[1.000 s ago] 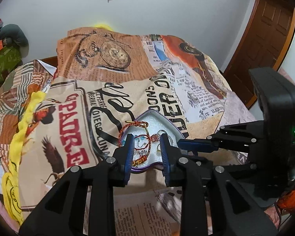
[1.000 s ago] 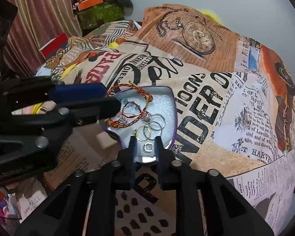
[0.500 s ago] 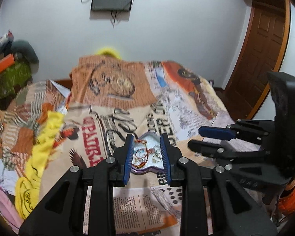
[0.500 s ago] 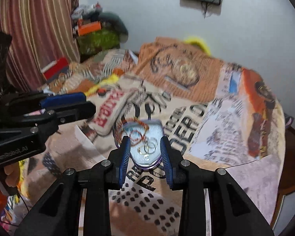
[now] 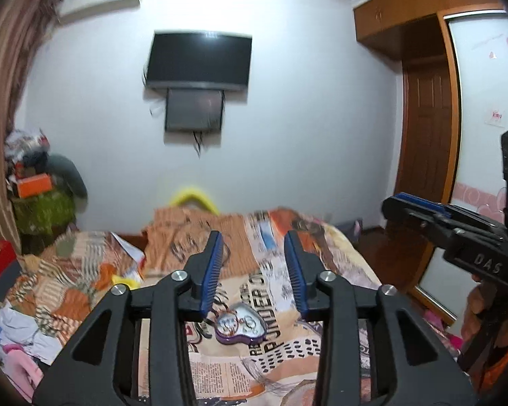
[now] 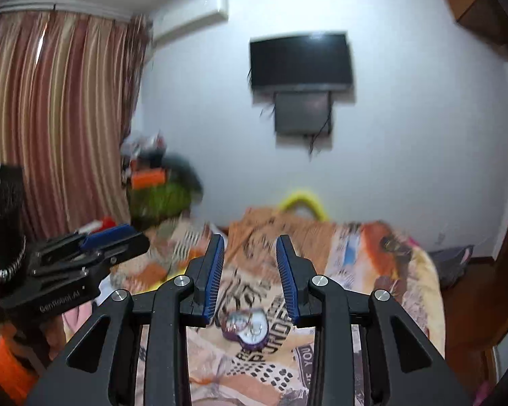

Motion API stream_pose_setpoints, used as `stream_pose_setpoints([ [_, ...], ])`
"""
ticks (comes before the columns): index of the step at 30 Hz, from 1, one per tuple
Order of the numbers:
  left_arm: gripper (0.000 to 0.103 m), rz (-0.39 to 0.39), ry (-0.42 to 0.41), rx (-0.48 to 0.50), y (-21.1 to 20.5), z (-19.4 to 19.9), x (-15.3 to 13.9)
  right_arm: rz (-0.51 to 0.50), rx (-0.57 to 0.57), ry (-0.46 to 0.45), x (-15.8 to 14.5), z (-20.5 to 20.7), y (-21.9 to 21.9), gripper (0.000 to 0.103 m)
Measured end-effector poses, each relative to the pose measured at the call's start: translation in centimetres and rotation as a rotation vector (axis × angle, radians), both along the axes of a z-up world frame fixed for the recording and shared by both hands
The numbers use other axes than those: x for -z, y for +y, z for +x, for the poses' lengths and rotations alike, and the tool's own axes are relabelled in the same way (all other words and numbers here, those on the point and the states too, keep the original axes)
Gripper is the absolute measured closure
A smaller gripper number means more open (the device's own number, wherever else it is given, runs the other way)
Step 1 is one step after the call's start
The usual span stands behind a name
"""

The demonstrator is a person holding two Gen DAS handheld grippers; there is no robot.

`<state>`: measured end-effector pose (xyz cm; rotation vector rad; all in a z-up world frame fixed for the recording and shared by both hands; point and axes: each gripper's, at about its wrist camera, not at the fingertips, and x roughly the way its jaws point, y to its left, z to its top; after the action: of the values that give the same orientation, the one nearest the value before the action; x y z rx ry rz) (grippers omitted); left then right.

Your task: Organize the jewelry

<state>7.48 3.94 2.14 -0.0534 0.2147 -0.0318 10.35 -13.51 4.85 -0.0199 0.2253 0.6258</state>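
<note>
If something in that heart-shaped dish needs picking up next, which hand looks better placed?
Neither clearly. Left gripper and right gripper both hover open and empty, well above the heart-shaped dish.

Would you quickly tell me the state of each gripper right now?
Left gripper: open, holding nothing, fingers have just been opening.
Right gripper: open, holding nothing, also just opening.

Bed w/ newsprint-pattern cover point(image 5: 274, 291). Wall-mounted TV point(image 5: 199, 61) above, smaller dark panel point(image 5: 194, 110) below it. Striped curtain point(image 6: 50, 118) at left. Wooden door point(image 5: 426, 142) at right.
</note>
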Motion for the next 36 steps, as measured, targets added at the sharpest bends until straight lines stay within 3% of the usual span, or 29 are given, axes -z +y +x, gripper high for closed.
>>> stream_pose_setpoints([
  [2, 0.060, 0.016, -0.037, -0.023, -0.6, -1.7, -0.2, 0.022, 0.039, -0.040, -0.2, -1.6, -0.4, 0.053],
  [6, 0.035, 0.032, -0.093, -0.067, -1.4, -4.2, -0.3, 0.023, 0.119, -0.113, -0.2, -3.9, -0.3, 0.028],
  [8, 0.028, 0.032, -0.106, -0.077, -1.5, -4.9, -0.2, 0.037, 0.143, -0.118, 0.2, -4.3, -0.3, 0.013],
  [10, 0.014, 0.034, -0.109, -0.089, -1.8, -5.4, -0.1, 0.043, 0.162, -0.115, 0.4, -4.2, -0.1, 0.005],
  [11, 0.011, 0.038, -0.114, -0.102, -1.9, -5.6, -0.1, 0.043, 0.169, -0.114, 0.4, -4.3, -0.2, 0.001],
  [19, 0.004, 0.038, -0.114, -0.107, -2.1, -6.0, 0.1, 0.036, 0.193, -0.104, 0.7, -5.2, -1.1, 0.001],
  [36, 0.003, 0.032, -0.080, -0.122, -2.1, -5.7, 1.2, 0.048, 0.191, -0.077, 1.3, -5.8, -2.1, 0.001],
])
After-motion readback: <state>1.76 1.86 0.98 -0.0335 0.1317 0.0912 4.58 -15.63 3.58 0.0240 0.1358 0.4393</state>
